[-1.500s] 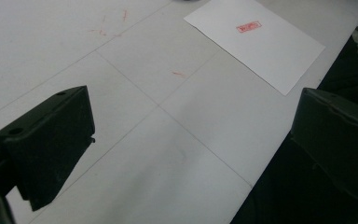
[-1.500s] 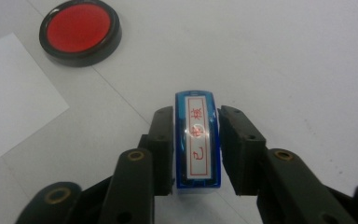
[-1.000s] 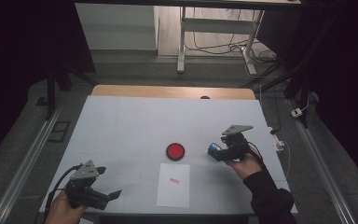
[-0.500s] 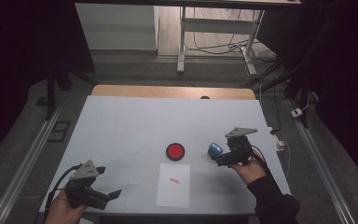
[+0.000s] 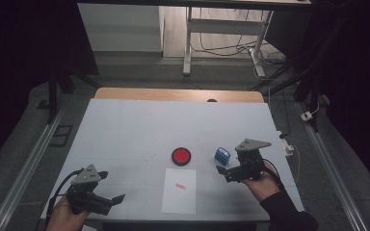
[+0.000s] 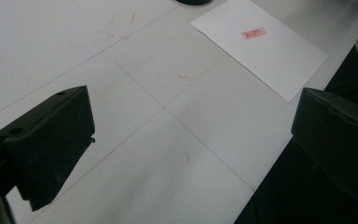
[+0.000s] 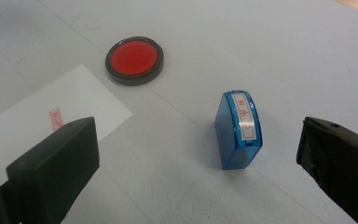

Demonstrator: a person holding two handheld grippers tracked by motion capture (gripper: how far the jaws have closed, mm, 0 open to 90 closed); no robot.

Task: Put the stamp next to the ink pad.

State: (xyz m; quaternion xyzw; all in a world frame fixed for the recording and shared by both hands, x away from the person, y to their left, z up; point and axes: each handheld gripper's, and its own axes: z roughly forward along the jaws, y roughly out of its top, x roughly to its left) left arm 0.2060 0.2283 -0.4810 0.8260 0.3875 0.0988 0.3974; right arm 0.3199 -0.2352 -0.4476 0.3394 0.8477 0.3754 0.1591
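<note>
A blue stamp (image 7: 240, 129) is standing on the white table (image 5: 125, 130), just at 3 o'clock of the round red ink pad (image 5: 180, 155). The right gripper (image 5: 227, 172) is hovering at the stamp's 5 o'clock, jaws spread wide and empty. The left gripper (image 5: 110, 189), jaws likewise apart, is sitting at 8 o'clock of the stamped paper sheet (image 5: 179, 191).

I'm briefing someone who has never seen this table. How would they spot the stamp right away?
Start at the white sheet of paper near the table's front edge, then the round red ink pad just beyond it. To the pad's right, apart from it and ahead of the right gripper, stands the stamp: a small translucent blue block with a red-lettered white label.
</note>
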